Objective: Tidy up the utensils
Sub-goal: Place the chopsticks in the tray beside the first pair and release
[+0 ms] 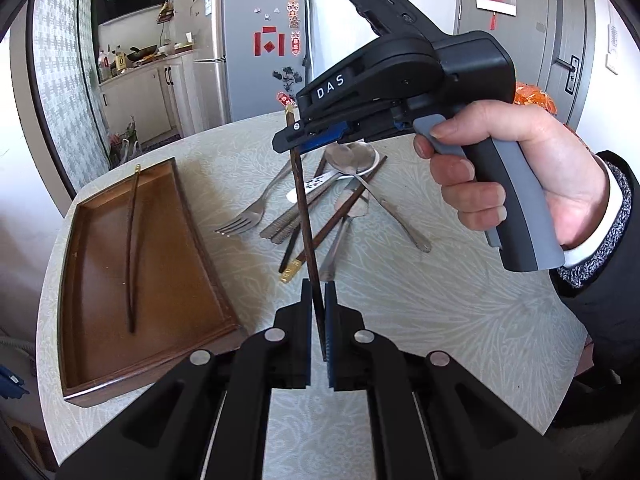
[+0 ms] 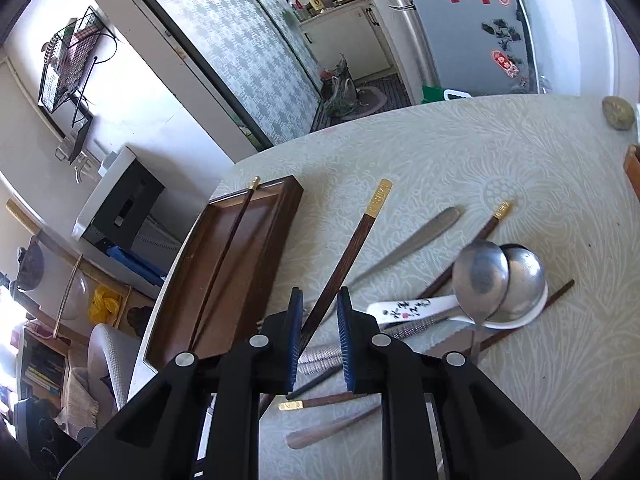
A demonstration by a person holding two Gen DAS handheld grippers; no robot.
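Observation:
My left gripper (image 1: 318,294) is shut on a dark wooden chopstick (image 1: 304,208) with a gold tip, held up over the table. My right gripper (image 1: 298,136) has its fingers around the same chopstick's upper end. In the right wrist view the chopstick (image 2: 344,252) runs between the right gripper's (image 2: 320,300) blue pads, which stand slightly apart beside it. A brown wooden tray (image 1: 100,372) at the left holds one chopstick (image 1: 132,248). A pile of utensils lies on the table: a fork (image 1: 250,212), metal spoons (image 2: 486,276), a white ceramic spoon (image 2: 416,308), more chopsticks.
The round table (image 1: 460,320) has a pale patterned cloth. A small stone (image 2: 618,114) and a brown object's edge (image 2: 632,168) sit at its far right. A fridge (image 1: 256,48) and kitchen counter stand beyond the table. The tray (image 2: 292,200) lies near the table's left edge.

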